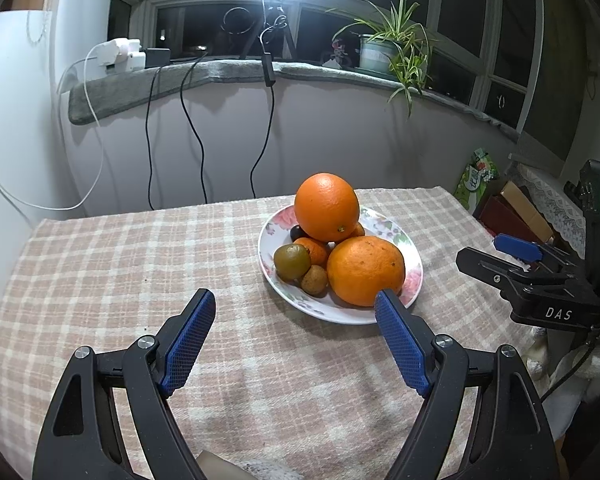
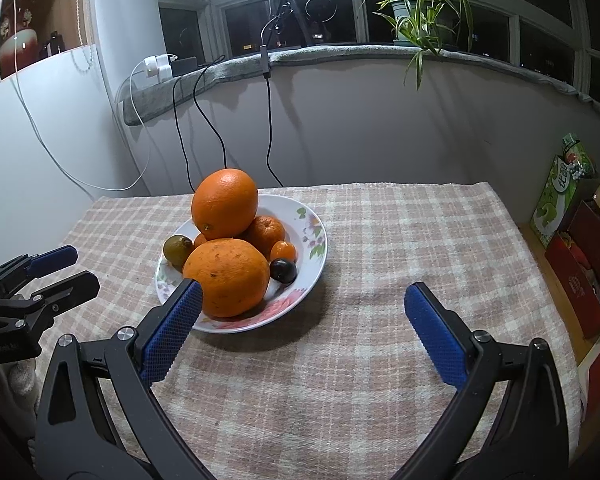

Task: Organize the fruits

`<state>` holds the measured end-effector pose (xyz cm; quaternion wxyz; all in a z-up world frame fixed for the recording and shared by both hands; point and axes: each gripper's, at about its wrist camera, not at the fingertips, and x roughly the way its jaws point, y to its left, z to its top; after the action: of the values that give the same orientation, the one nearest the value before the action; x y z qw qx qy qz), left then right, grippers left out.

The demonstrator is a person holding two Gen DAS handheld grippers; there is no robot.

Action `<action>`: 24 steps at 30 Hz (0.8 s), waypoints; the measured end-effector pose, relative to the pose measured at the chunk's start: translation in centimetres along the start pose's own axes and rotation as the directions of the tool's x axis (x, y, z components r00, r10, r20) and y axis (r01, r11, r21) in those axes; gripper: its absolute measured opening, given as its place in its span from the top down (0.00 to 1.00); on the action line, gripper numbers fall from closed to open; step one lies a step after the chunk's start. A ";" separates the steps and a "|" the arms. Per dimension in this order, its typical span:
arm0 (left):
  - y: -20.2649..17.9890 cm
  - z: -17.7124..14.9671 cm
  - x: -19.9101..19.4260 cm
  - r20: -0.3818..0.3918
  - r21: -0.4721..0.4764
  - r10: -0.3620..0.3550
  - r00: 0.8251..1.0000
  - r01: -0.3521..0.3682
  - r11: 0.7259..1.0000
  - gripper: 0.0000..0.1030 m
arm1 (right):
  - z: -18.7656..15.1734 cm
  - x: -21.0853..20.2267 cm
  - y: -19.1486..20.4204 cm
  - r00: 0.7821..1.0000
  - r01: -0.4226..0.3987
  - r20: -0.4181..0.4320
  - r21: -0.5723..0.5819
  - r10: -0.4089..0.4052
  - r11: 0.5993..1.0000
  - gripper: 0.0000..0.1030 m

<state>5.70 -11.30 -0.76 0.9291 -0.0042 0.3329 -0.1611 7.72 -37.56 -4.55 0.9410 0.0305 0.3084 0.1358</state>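
Observation:
A flowered white plate [image 1: 414,276] [image 2: 314,220] sits on the checked tablecloth with fruit piled on it. One big orange [image 1: 326,207] [image 2: 225,203] rests on top of the pile, another big orange [image 1: 365,270] [image 2: 226,277] lies at the near rim. Around them are a green kiwi [image 1: 291,263] [image 2: 177,249], a small brown fruit [image 1: 314,279], mandarins [image 2: 267,232] and a dark plum [image 2: 283,270]. My left gripper [image 1: 295,302] is open and empty, just short of the plate. My right gripper [image 2: 303,294] is open and empty beside the plate, and shows at the right of the left wrist view [image 1: 504,254].
The checked tablecloth [image 1: 140,264] [image 2: 400,232] covers the table. Behind it is a curved wall with hanging cables [image 1: 192,128]. A potted plant [image 1: 384,50] stands on the sill. Boxes and a green packet [image 2: 560,188] sit past the table's right edge.

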 end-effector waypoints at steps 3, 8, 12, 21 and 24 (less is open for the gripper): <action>-0.1 0.0 0.0 -0.001 0.005 -0.003 1.000 0.003 1.000 0.20 | 0.0 0.0 0.0 1.000 0.002 -0.003 -0.001 -0.002 1.000 0.00; -0.1 0.0 0.0 0.000 0.005 -0.003 1.000 0.003 1.000 0.20 | 0.0 0.0 0.1 1.000 -0.002 -0.005 -0.006 0.002 1.000 0.00; -0.1 0.0 -0.1 0.000 0.006 -0.005 1.000 0.005 1.000 0.20 | -0.1 0.1 0.1 1.000 -0.001 -0.007 -0.005 0.001 1.000 0.00; -0.2 -0.1 -0.1 0.002 0.011 -0.007 1.000 0.007 1.000 0.20 | 0.0 0.1 0.1 1.000 -0.001 -0.009 -0.005 0.001 1.000 0.00; -0.3 -0.1 -0.1 0.004 0.012 -0.008 1.000 0.007 1.000 0.20 | -0.1 0.1 0.1 1.000 0.000 -0.009 -0.003 0.000 1.000 0.00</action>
<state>5.51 -11.52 -0.71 0.9291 -0.0002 0.3303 -0.1666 7.73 -37.42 -4.65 0.9396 0.0286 0.3127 0.1364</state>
